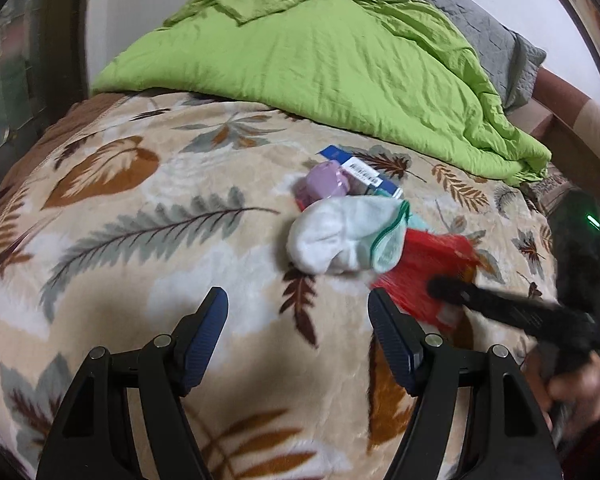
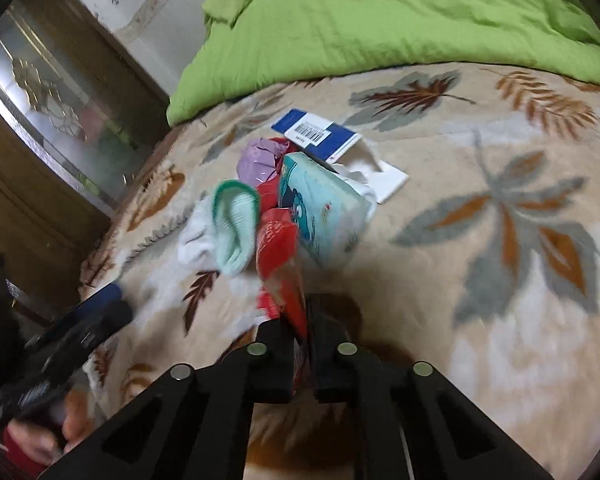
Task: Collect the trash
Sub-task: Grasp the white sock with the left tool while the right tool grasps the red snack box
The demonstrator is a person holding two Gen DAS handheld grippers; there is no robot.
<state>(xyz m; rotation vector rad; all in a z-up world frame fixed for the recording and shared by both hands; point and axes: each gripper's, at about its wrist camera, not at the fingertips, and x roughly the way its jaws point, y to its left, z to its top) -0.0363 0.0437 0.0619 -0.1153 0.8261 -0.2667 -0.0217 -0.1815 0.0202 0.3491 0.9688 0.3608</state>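
While the left gripper (image 1: 298, 320) is held wide and empty above the blanket (image 1: 140, 280), the red wrapper (image 2: 278, 248), judged light, crinkly and slippery, is pinched at its near edge by the right gripper (image 2: 306, 320) beside the sock (image 2: 224, 228).

left gripper (image 1: 298, 312): jaws apart, nothing between, angled down | right gripper (image 2: 300, 320): jaws clamped on red wrapper (image 2: 278, 248), angled down | a hand grips each handle

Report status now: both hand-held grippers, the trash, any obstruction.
Right hand-held gripper shut on red wrapper. Left hand-held gripper open, empty, over blanket. White sock lies against the wrapper.
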